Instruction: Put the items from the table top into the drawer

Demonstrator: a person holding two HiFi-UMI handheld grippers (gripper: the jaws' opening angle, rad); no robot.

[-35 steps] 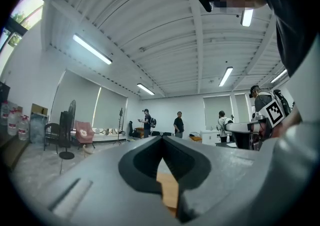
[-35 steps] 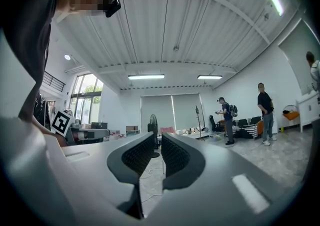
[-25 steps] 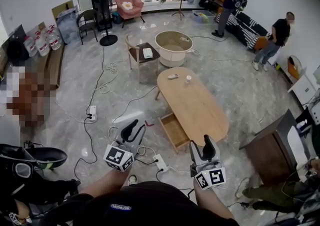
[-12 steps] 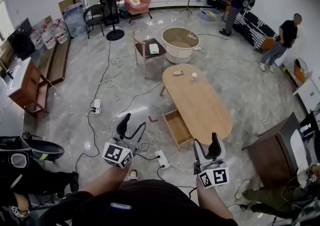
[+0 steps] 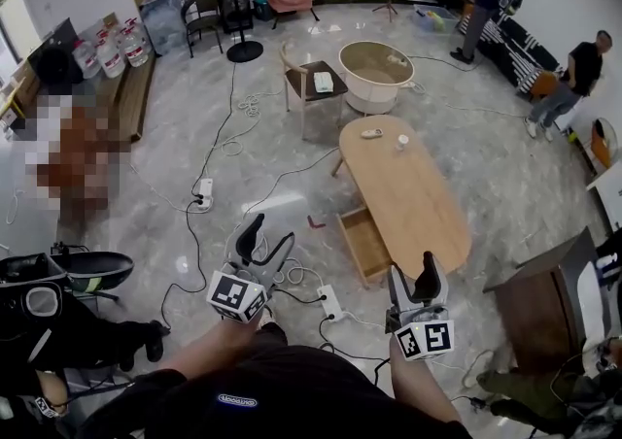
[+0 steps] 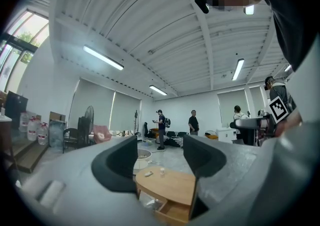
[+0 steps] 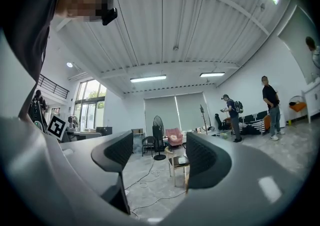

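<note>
My left gripper (image 5: pixel 269 235) and right gripper (image 5: pixel 414 277) are both released, jaws apart and empty, on the near side of the oval table (image 5: pixel 418 209) and its open drawer (image 5: pixel 364 245). A flat white item (image 5: pixel 370 133) and a small white container (image 5: pixel 402 142) sit at the tabletop's far end.

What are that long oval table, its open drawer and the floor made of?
The oval light-brown table looks like wood or veneer: warm tan, matt top. Its open drawer shows the same tan boards. The grey floor looks like polished stone or marble-pattern tile: pale veining, glossy reflections; which, I cannot tell.
</note>
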